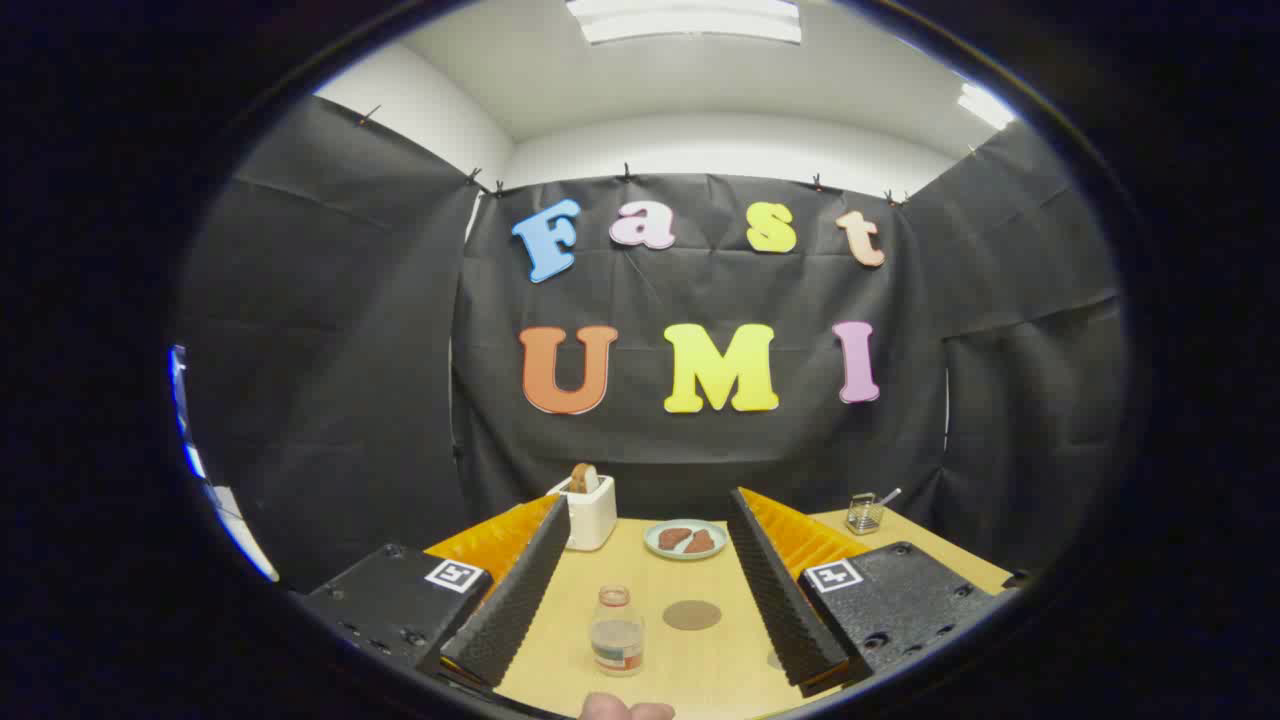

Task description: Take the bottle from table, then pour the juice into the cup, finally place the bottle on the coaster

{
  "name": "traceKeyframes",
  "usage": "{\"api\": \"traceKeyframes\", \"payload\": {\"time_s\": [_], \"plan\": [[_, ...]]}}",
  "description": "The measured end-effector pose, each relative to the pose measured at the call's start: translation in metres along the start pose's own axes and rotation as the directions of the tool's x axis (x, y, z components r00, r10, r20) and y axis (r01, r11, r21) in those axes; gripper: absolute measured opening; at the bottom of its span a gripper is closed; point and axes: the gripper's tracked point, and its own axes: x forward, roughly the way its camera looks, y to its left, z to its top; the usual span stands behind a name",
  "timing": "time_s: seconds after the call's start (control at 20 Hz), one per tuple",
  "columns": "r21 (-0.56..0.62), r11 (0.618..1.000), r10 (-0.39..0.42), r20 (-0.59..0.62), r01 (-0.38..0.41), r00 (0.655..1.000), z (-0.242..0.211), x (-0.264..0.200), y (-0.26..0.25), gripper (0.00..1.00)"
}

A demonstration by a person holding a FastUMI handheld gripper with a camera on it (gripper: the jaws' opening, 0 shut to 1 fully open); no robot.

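Tool [645,585] was released, its fingers spread wide above the table [700,680] and touching nothing. The bottle [616,632] stood upright on the table between the fingers, nearer the left one, cap off. The round coaster [692,614] lay just right of the bottle, apart from it. Farther off sat a plate [685,540] with two brown pieces, a white toaster [588,510] holding bread to the far left, and a small wire basket [865,513] to the far right.
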Motion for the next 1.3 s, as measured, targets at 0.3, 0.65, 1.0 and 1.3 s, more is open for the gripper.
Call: {"api": "traceKeyframes", "payload": {"time_s": [0.3,0.65,1.0,1.3], "plan": [[0.008,1.0,0.002,0.005,-0.002,1.0,0.003,-0.005,-0.001,1.0],[0.006,1.0,0.011,0.0,-0.011,1.0,0.004,-0.011,0.005,1.0],[0.015,1.0,0.017,-0.02,-0.017,1.0,0.005,-0.015,0.007,1.0],[0.032,0.999,0.01,-0.037,-0.009,0.999,-0.004,-0.016,0.006,1.0]]}}
